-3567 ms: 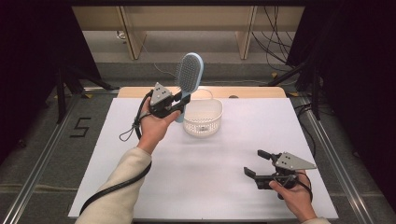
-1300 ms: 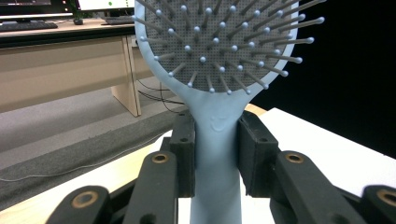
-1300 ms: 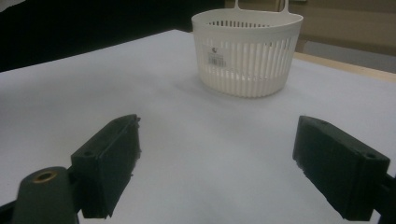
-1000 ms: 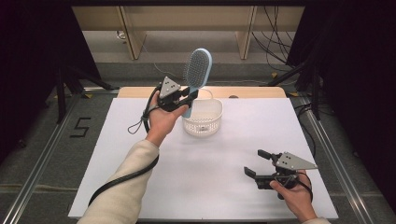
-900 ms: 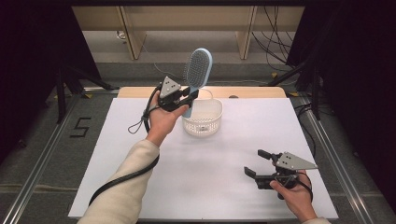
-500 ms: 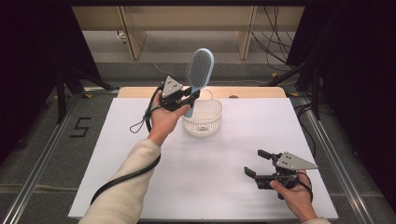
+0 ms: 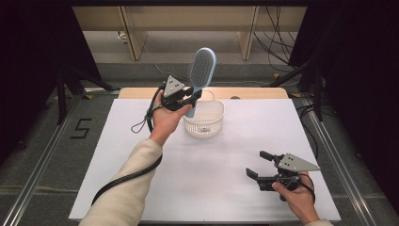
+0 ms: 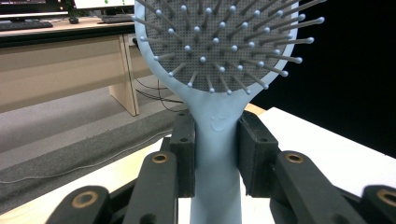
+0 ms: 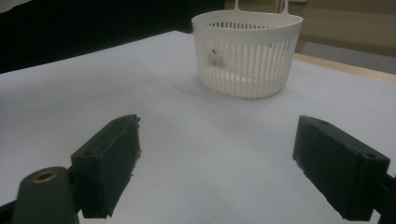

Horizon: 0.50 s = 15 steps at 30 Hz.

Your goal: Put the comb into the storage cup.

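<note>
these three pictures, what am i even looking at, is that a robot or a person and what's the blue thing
It is a person, not a robot, holding a hand tool with two black jaws in each hand. The wide picture looks down from above the table. The other two come from small cameras riding on each tool, looking along its jaws. The left gripper is clamped on the handle of a light blue hairbrush, held upright over the back of the table, beside a white slatted basket. In the high view something small lies inside the basket, too small to identify. The right gripper rests low near the front edge, jaws wide open and empty.
</note>
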Tool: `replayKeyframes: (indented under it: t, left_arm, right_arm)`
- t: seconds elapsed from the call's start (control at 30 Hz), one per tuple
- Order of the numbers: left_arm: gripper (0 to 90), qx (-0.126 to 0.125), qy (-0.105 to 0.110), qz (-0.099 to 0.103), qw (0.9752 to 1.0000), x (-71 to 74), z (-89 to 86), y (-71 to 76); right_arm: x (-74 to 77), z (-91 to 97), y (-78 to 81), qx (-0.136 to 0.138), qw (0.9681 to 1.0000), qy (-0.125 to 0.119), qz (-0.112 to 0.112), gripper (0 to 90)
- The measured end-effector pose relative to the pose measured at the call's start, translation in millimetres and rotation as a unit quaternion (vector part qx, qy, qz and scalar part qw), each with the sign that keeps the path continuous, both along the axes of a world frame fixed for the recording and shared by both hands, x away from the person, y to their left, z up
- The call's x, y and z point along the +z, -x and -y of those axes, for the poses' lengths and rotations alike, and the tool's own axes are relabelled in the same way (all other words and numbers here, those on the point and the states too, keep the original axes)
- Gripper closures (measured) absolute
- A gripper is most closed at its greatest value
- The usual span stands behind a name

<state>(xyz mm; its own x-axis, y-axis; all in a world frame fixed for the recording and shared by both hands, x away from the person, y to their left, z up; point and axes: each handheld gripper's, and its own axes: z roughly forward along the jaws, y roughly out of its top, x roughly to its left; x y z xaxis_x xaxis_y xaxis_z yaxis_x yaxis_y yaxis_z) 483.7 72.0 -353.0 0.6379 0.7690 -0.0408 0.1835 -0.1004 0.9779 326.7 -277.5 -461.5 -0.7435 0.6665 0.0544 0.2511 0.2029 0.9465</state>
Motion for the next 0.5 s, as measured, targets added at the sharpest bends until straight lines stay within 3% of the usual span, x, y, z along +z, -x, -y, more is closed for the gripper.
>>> replayKeyframes:
  t: [0.5]
  left_arm:
    - [69.7, -0.002, 0.000, -0.002, 1.0000, -0.2, 3.2, -2.4]
  right_arm:
    - [-0.1, 0.3, -0.2, 0.000, 1.0000, 0.000, -0.001, 15.5]
